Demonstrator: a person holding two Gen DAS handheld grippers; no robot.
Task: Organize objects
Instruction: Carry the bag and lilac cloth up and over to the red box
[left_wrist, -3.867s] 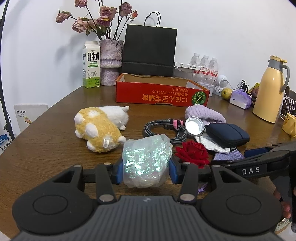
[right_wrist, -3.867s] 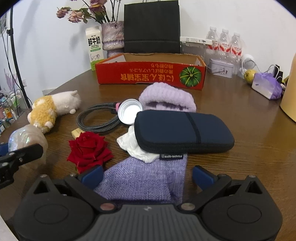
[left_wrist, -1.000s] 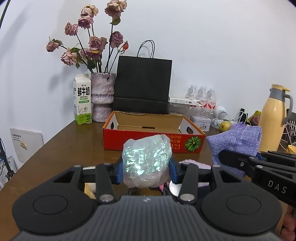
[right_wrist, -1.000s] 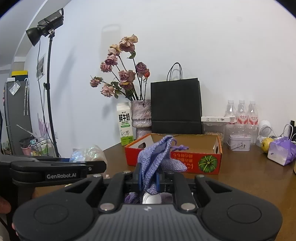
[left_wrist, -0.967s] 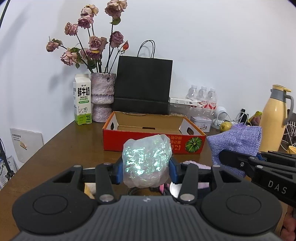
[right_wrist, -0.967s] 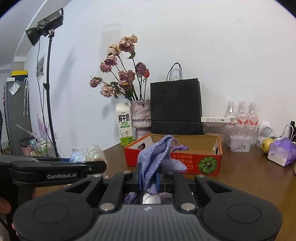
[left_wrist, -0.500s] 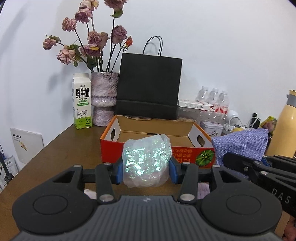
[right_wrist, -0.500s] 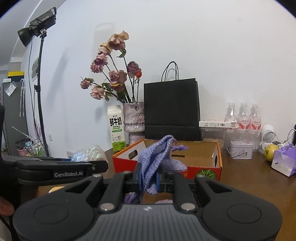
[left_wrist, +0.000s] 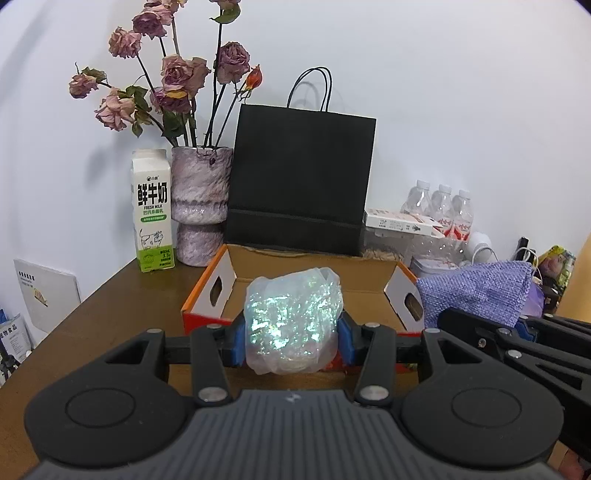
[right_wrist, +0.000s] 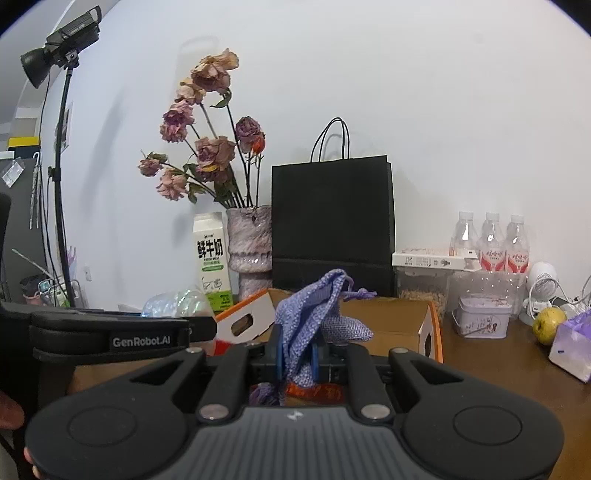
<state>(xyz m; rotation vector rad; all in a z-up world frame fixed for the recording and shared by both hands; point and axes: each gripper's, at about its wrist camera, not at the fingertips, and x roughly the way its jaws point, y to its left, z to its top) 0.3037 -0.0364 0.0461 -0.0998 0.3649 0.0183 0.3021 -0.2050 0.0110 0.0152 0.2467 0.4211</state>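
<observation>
My left gripper (left_wrist: 293, 339) is shut on a crumpled iridescent plastic bag (left_wrist: 293, 317), held in the air just before the near wall of the red cardboard box (left_wrist: 207, 295). The box is open on top and its inside looks bare. My right gripper (right_wrist: 297, 356) is shut on a purple woven pouch (right_wrist: 314, 314), which hangs bunched between the pads, in front of the same box (right_wrist: 430, 325). In the left wrist view the pouch (left_wrist: 476, 291) and the right gripper's dark body show at the right. The bag (right_wrist: 173, 301) shows at the left of the right wrist view.
Behind the box stand a black paper bag (left_wrist: 301, 181), a vase of dried roses (left_wrist: 201, 206) and a milk carton (left_wrist: 152, 210). Water bottles (right_wrist: 491, 240), a tin (right_wrist: 484, 319), a yellow-green fruit (right_wrist: 548, 325) and a small purple bag (right_wrist: 574, 343) crowd the back right. A light stand (right_wrist: 62, 166) rises at the left.
Both grippers have moved toward the red box with their loads still held. The box, bag and vase now look larger and nearer; the table items below have dropped out of view.
</observation>
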